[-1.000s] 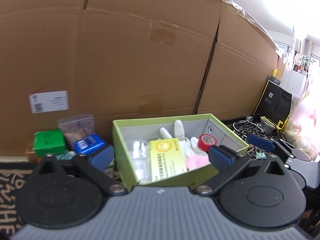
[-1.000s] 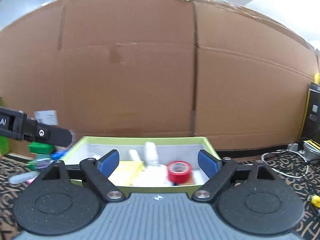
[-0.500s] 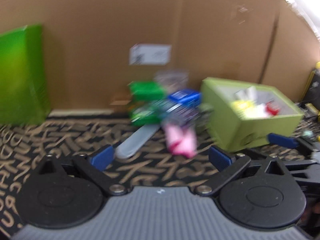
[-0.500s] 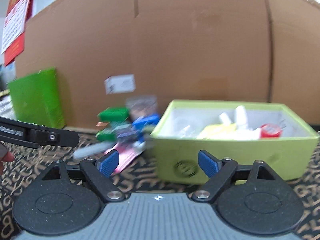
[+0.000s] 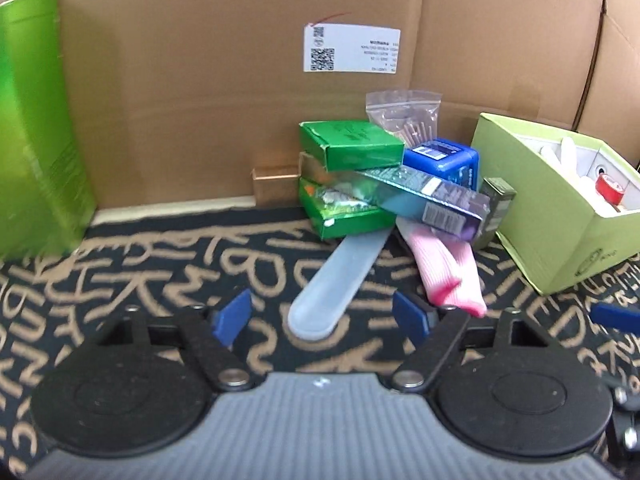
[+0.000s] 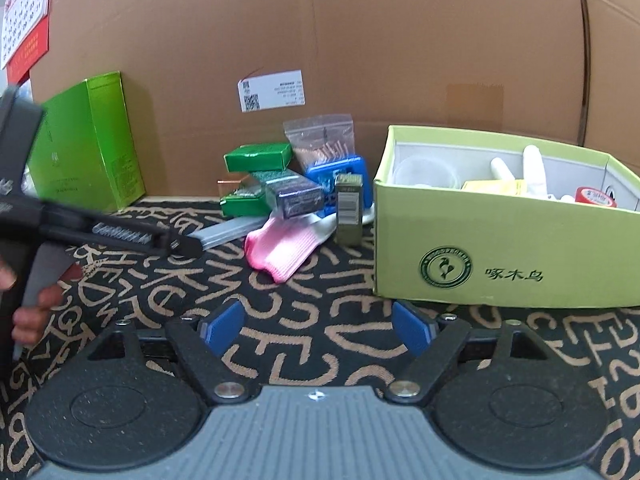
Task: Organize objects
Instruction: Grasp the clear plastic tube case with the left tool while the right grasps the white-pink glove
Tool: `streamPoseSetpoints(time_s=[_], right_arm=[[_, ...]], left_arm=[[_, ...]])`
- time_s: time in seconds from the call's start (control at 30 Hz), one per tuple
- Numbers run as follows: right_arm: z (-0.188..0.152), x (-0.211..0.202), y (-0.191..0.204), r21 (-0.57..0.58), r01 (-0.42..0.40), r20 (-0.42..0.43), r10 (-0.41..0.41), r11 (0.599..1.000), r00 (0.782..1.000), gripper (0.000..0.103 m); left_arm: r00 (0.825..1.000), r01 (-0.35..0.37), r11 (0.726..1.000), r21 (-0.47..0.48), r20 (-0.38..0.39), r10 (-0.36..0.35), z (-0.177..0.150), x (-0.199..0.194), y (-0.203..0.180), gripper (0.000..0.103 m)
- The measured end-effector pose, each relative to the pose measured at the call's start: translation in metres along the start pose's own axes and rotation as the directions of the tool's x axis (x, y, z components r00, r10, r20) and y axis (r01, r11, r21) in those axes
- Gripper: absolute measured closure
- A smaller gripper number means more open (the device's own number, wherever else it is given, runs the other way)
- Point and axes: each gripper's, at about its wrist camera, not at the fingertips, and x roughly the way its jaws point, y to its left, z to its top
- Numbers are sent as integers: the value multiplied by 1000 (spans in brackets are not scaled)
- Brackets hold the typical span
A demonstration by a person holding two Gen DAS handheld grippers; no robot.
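Note:
A pile of loose items lies against the cardboard wall: green boxes [image 5: 348, 148], a long dark carton [image 5: 424, 196], a blue box [image 5: 444, 160], a pink sock [image 5: 448, 272] and a translucent case [image 5: 340, 284]. My left gripper [image 5: 324, 316] is open and empty, just short of the case. A lime-green open box [image 6: 504, 240] holds white gloves, a yellow packet and red tape [image 6: 596, 196]. My right gripper [image 6: 316, 328] is open and empty, in front of the box and the sock [image 6: 280, 248]. The left gripper also shows in the right wrist view [image 6: 176, 244].
A tall green box [image 5: 36, 136] stands at the left against the cardboard wall [image 5: 200, 80]. A zip bag [image 5: 404, 120] leans behind the pile. A small dark carton [image 6: 349, 208] stands upright beside the lime-green box. The floor is a patterned dark mat [image 6: 320, 280].
Both grippers have pulled back from the lime-green box and swung left, toward the pile. The left gripper now faces the translucent case and sock. Both stay open and empty.

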Motion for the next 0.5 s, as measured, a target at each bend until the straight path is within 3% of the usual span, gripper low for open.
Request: streamPoseSetpoints(time_s=[0.1,0.13,0.33,0.5], right_arm=[[1,3,4,-2,-1,-11,1,1000,1000,20],[2,4,6,-6,-3,-14,3,1000,1000,21],[12,15,18,-26,-14,-24,13,1000,1000,24],[24,42,28,-26,-25,-45,24,999,999,27]], left_arm=[[1000,4,1000,15,-25,-4,6,16,-4,45],[999,5,1000,17,-36,-5,8,21,-5,59],[999,34,998,54,-33,-32,-1,12,-10,73],[999,34,999,40,-27,-33,-29,-26,-7,74]])
